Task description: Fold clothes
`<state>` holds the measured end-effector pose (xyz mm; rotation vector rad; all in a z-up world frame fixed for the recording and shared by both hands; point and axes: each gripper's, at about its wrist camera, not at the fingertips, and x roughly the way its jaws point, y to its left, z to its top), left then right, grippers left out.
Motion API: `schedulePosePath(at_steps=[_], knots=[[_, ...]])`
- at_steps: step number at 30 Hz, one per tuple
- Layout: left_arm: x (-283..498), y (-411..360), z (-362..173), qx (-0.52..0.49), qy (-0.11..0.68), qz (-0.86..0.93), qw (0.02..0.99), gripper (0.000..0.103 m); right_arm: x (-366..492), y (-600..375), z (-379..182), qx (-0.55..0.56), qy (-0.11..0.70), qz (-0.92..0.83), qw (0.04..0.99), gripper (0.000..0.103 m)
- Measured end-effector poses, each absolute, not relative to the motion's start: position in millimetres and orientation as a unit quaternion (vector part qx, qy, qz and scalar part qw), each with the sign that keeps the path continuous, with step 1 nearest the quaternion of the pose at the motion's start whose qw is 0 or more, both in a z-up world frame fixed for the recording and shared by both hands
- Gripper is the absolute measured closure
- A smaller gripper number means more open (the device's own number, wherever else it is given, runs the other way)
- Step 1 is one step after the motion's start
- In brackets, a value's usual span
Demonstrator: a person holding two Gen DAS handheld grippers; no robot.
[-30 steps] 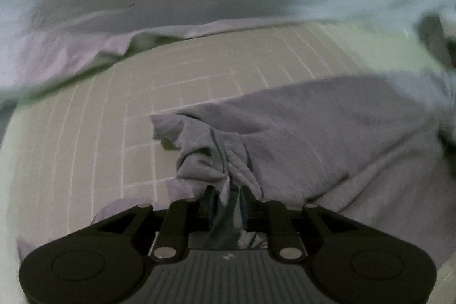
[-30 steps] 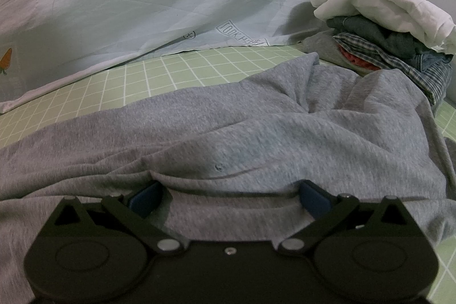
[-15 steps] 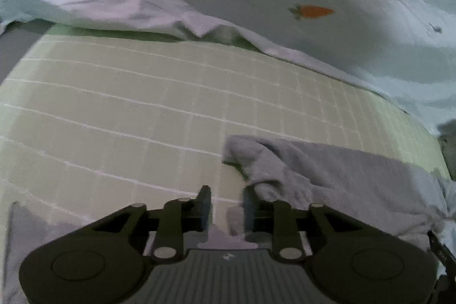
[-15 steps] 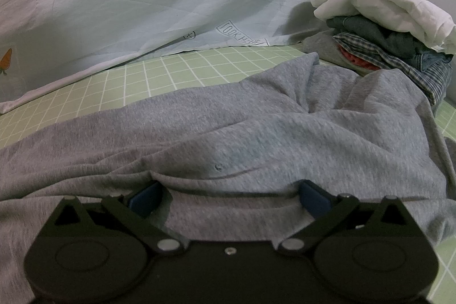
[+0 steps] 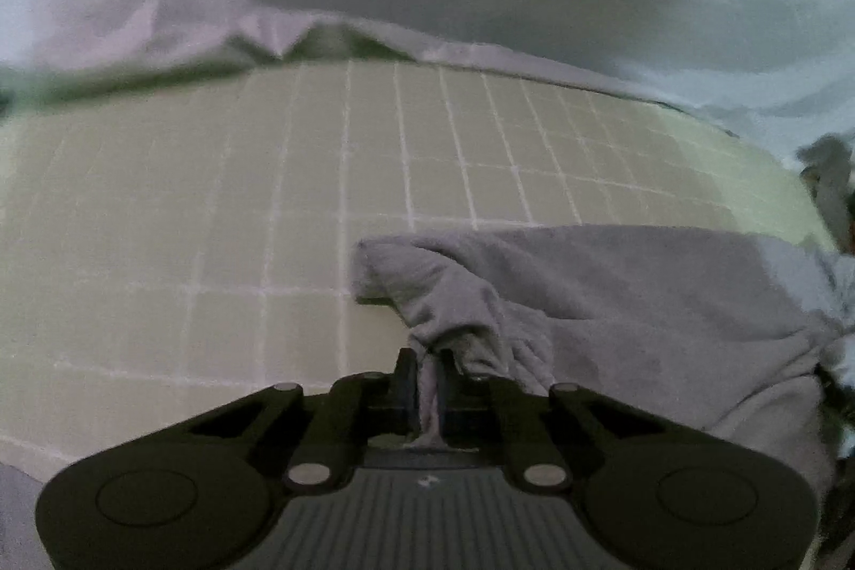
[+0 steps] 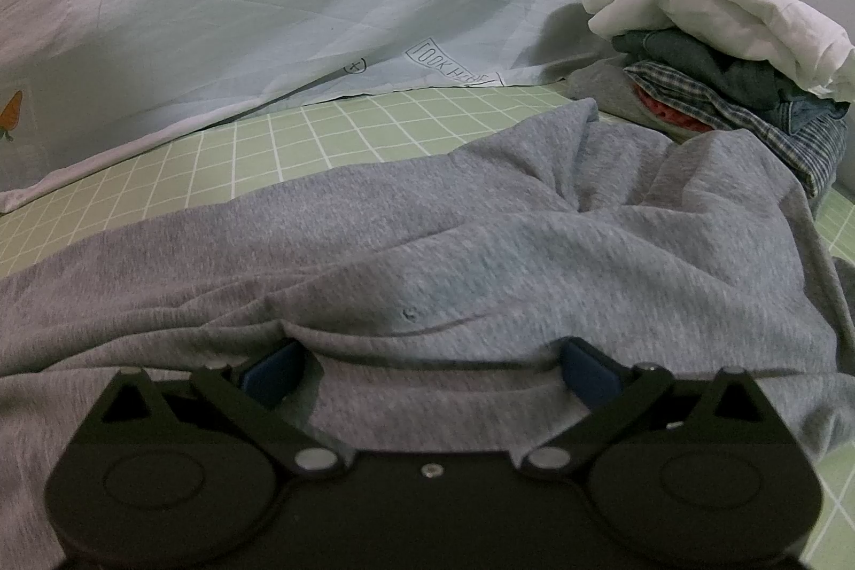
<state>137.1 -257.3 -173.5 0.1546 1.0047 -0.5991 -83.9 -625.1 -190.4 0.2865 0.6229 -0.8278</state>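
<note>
Two grippers on one grey sweatshirt [image 6: 481,249], and only one has a grip. The left gripper [image 5: 424,369] has its jaws nearly together, pinching a thin bunched tuck of the cloth at its edge, with the green checked sheet [image 5: 214,223] bare just beyond. The right gripper [image 6: 427,359] has its jaws spread wide, pressed down flat on the body of the sweatshirt with nothing between them.

The sweatshirt lies rumpled across the sheet, one end running up to the stack of folded clothes [image 6: 721,52] at the far right, against the pale blue quilt [image 6: 320,9].

Risks, as I judge them: that left pinch looks shallow, so a quick pull could slip the cloth free. With the right side only pressing, a drag may bunch the body rather than flatten it. And the far end sits close to the stack, so a hard tug could catch it and topple the pile.
</note>
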Motion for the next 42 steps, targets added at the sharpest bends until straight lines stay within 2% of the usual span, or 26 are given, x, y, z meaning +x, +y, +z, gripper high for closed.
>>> schedulePosePath(at_steps=[4, 8, 12, 13, 15, 16, 17, 22, 28, 31, 38, 42], knots=[[149.1, -238.6, -135.1, 0.101, 0.42, -0.235, 0.871, 0.096, -83.8, -624.9, -190.4, 0.136, 0.297, -0.395, 0.859, 0.0], [174.3, -214.8, -92.0, 0.141, 0.332, -0.145, 0.922, 0.096, -83.7, -624.6, -190.4, 0.137, 0.297, -0.395, 0.859, 0.0], [201.1, -200.7, -77.9, 0.143, 0.287, -0.069, 0.945, 0.095, -83.7, -624.3, -190.4, 0.137, 0.297, -0.395, 0.859, 0.0], [204.2, -198.5, -78.2, 0.14, 0.287, -0.056, 0.946, 0.092, -83.7, -624.2, -190.4, 0.137, 0.297, -0.396, 0.858, 0.0], [206.2, -193.8, -80.4, 0.135, 0.29, -0.035, 0.947, 0.077, -83.7, -624.4, -190.5, 0.137, 0.296, -0.396, 0.858, 0.0], [207.2, -191.4, -81.5, 0.133, 0.292, -0.025, 0.947, 0.058, -83.6, -624.4, -190.5, 0.137, 0.296, -0.396, 0.858, 0.0], [205.7, -188.3, -83.8, 0.125, 0.3, -0.021, 0.945, 0.047, -83.6, -624.6, -190.5, 0.137, 0.297, -0.395, 0.859, 0.0], [175.1, -164.8, -115.1, 0.094, 0.395, -0.024, 0.914, 0.031, -83.6, -624.6, -190.5, 0.137, 0.296, -0.396, 0.858, 0.0], [120.6, -100.8, -146.9, 0.045, 0.502, 0.024, 0.863, 0.03, -83.6, -623.6, -190.4, 0.136, 0.297, -0.397, 0.858, 0.0], [95.3, -64.5, -149.4, 0.003, 0.525, 0.039, 0.85, 0.03, -84.3, -622.8, -190.3, 0.135, 0.298, -0.397, 0.857, 0.0], [60.5, -8.7, -147.9, -0.107, 0.519, 0.056, 0.846, 0.03, -86.9, -612.6, -188.2, 0.15, 0.302, -0.415, 0.845, 0.0], [63.3, -5.9, -140.0, -0.112, 0.499, 0.043, 0.858, 0.03, -90.8, -582.2, -183.3, 0.162, 0.31, -0.422, 0.837, 0.0]])
